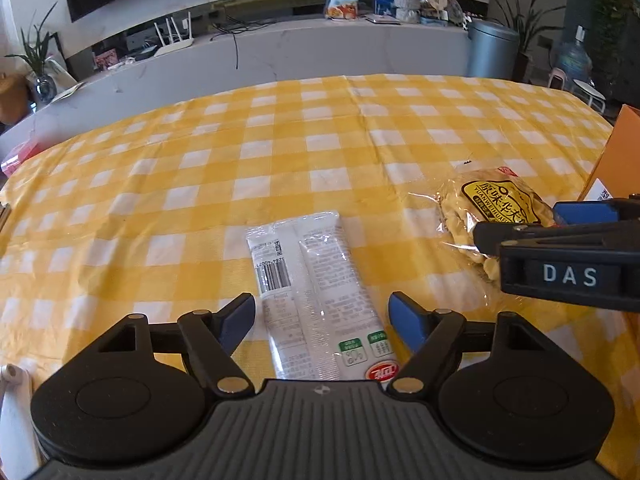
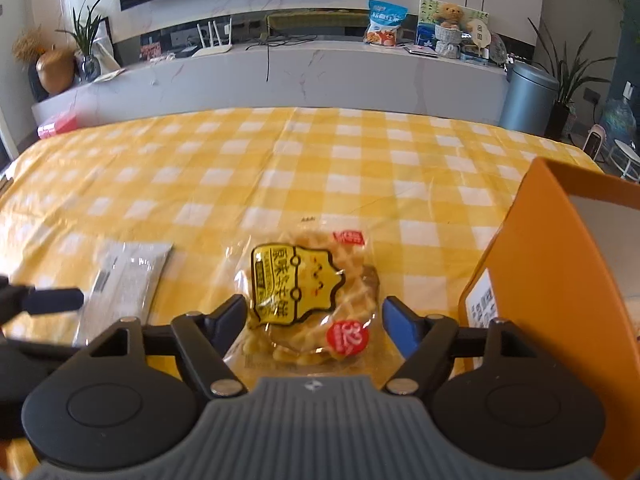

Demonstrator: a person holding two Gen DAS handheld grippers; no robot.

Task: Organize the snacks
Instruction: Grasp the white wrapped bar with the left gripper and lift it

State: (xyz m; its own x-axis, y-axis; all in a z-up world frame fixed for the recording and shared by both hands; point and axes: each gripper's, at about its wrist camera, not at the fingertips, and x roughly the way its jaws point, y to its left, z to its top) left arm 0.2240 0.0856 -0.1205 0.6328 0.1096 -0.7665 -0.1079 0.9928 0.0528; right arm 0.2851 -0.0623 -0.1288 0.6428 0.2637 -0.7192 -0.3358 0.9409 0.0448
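Right, both tongs are poised and neither has a grip yet. The left gripper [image 1: 322, 318] stands wide, its blue pads either side of the white packet [image 1: 312, 296], which lies flat on the checked cloth [image 1: 200, 160] with its near end running under the tool; there's daylight between the pads and the wrapper, so no squeeze so far. Over to the right gripper [image 2: 314, 322], also spread wide, straddling the waffle pack [image 2: 308, 300], the clear bag with the yellow label, and again the pads sit just off its edges. From the left wrist view you can see that same waffle pack [image 1: 492, 216] off to the right of the left tongs, with the right tool reaching in over it. And just beyond the right tongs' right-hand finger stands the orange box [image 2: 560, 240], open at the top, close by the waffles; that looks the likely home for the snacks, though what's inside it can't be seen from here. So on progress: I'd call this early going, with both visible snacks out on the cloth and nothing lifted. Still to come, by my reading, are two closes, two lifts and the trips to the box.
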